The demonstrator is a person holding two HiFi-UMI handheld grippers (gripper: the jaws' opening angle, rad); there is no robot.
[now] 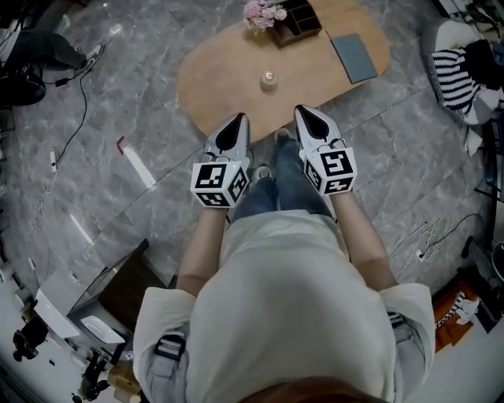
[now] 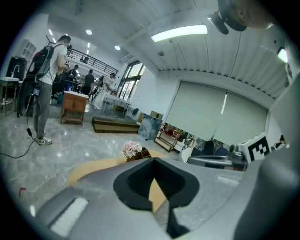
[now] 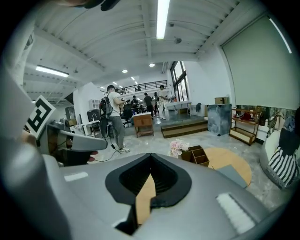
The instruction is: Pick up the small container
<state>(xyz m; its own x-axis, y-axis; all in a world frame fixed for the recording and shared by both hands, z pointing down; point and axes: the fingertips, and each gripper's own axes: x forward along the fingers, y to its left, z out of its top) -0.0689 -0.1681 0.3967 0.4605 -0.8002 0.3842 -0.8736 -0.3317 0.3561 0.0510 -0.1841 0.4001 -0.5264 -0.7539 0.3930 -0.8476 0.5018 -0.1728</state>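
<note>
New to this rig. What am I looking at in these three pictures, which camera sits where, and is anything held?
There is no robot arm: a person holds a two-jaw gripper in each hand. The head view looks steeply down from the person's head. It shows the left gripper and right gripper, each with a marker cube, pointing toward a low oval wooden table. The other two pictures come from cameras riding on each gripper, looking along its jaws. On the table are a small container, pink flowers, a compartmented wooden box and a flat grey-blue pad. Both grippers are shut and empty.
</note>
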